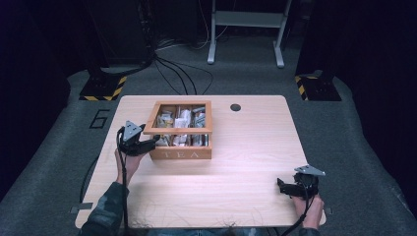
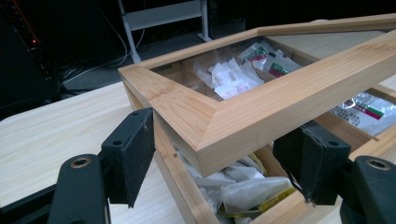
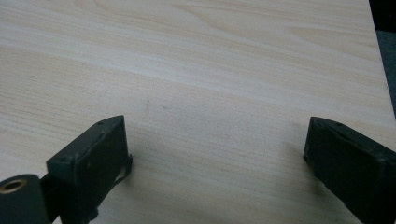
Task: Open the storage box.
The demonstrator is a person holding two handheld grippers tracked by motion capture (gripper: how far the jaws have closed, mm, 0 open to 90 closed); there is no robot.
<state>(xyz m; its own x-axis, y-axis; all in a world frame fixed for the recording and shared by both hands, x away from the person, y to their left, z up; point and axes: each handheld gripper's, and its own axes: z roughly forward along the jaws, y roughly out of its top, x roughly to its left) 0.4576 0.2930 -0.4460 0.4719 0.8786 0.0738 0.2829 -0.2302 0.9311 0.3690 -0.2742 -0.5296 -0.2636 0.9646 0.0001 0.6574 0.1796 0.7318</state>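
A wooden box marked TEA (image 1: 181, 153) stands left of the table's middle, with tea bags (image 1: 183, 118) in its compartments. Its glass-paned wooden lid (image 1: 178, 130) is raised at the front. My left gripper (image 1: 147, 144) is at the lid's front left corner. In the left gripper view the left gripper (image 2: 224, 135) is open, its jaws on either side of the lid (image 2: 261, 107) corner and just below it, above the box wall (image 2: 177, 186) and the tea bags (image 2: 229, 79). My right gripper (image 1: 282, 187) is open over bare wood near the front right; its jaws (image 3: 215, 140) hold nothing.
The light wooden table (image 1: 246, 157) has a dark round hole (image 1: 235, 107) behind the box. Cables (image 1: 177, 73) and a white metal stand (image 1: 246, 29) lie on the grey floor beyond. Yellow-black striped bases (image 1: 103, 88) sit at the far corners.
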